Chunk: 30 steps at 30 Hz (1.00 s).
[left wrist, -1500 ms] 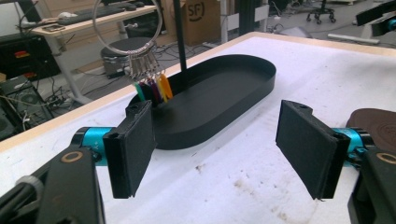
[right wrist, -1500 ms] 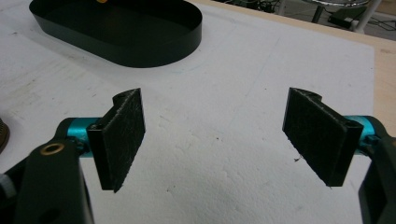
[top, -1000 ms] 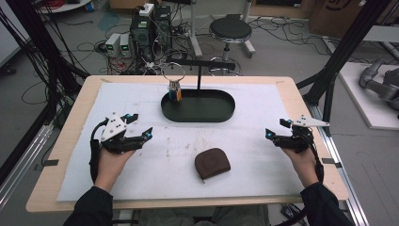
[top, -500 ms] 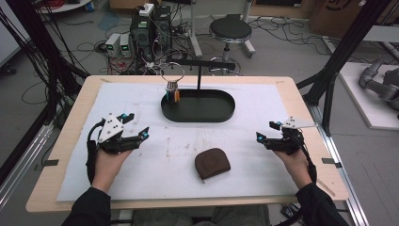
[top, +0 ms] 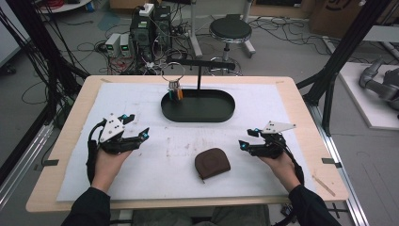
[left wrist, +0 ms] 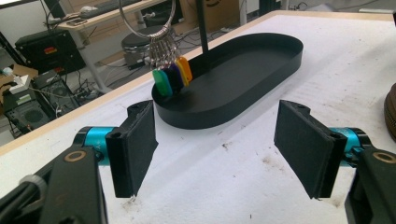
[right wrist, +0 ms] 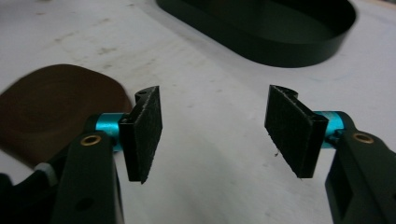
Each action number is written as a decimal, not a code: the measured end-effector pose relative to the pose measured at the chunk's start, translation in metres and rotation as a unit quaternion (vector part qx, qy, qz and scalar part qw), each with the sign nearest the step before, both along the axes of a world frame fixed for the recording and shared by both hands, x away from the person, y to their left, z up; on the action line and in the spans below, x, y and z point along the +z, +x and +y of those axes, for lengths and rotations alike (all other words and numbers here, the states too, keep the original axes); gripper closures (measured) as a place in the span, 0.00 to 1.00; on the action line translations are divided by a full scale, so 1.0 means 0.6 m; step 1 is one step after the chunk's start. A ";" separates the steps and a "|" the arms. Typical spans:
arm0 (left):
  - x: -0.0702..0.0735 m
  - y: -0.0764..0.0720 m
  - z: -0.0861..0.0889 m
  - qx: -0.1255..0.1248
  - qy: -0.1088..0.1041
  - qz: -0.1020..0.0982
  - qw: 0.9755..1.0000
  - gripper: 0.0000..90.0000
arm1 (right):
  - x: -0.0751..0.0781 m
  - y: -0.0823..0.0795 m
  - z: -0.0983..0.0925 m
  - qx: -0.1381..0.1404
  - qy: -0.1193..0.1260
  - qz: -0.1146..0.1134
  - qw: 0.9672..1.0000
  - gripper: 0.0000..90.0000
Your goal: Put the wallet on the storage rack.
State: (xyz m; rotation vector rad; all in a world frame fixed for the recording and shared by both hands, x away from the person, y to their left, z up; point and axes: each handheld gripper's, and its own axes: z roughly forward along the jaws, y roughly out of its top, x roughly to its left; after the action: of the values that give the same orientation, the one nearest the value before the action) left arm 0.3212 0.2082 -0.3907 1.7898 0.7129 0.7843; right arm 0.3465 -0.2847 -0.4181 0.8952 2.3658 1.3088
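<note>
Brown pouch (top: 212, 163) lies flat on the counter's (top: 301, 197) near half, between the hands and closer to the right. Right gripper (top: 244, 146) just beside it, jaws released with nothing between them, having just been narrowing; the pouch sits to their left, long axis roughly across the counter. Left gripper (top: 142, 134) well apart, jaws wide and empty. Farther back: black tray (top: 197, 115), key ring (top: 173, 75) hanging over it.

A robotics lab: at twelve o'clock beyond the wooden surface (top: 301, 101), computer towers (top: 149, 26) sit on the floor amid tangled cables (top: 101, 47) beside a black stool (top: 230, 30). Black frame struts (top: 350, 44) stand at two o'clock, and a grey robot arm (top: 379, 84) lies at three.
</note>
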 end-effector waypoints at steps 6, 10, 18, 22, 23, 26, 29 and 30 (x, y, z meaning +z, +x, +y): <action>0.000 0.000 -0.003 -0.001 0.003 0.000 1.000 0.33 | -0.004 -0.006 0.033 0.030 -0.007 0.010 0.999 0.50; 0.000 -0.001 -0.005 -0.002 0.003 0.002 1.000 0.33 | -0.011 -0.004 0.054 0.039 -0.014 0.023 0.999 0.52; -0.001 -0.003 -0.006 -0.005 0.005 0.005 1.000 0.33 | -0.016 -0.002 0.083 0.048 -0.013 0.043 0.998 0.55; -0.001 -0.003 -0.008 -0.005 0.007 0.006 1.000 0.33 | -0.023 0.004 0.090 0.044 -0.013 0.063 0.997 0.55; -0.001 -0.004 -0.008 -0.005 0.007 0.007 1.000 0.33 | -0.025 0.005 0.091 0.040 -0.014 0.074 0.996 0.55; -0.001 -0.004 -0.008 -0.006 0.005 0.007 1.000 0.33 | -0.031 0.009 0.092 0.044 -0.012 0.093 0.995 0.55; -0.003 -0.003 -0.010 -0.008 0.006 0.009 1.000 0.33 | -0.033 0.013 0.091 0.047 -0.011 0.102 0.994 0.55; -0.004 -0.003 -0.011 -0.009 0.007 0.010 1.000 0.33 | -0.035 0.015 0.090 0.045 -0.005 0.113 0.993 0.57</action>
State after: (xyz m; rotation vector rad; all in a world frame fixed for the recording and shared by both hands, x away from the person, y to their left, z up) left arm 0.3196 0.2015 -0.3931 1.8163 0.7056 0.7614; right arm 0.3552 -0.2305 -0.4390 0.9915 2.6111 1.2882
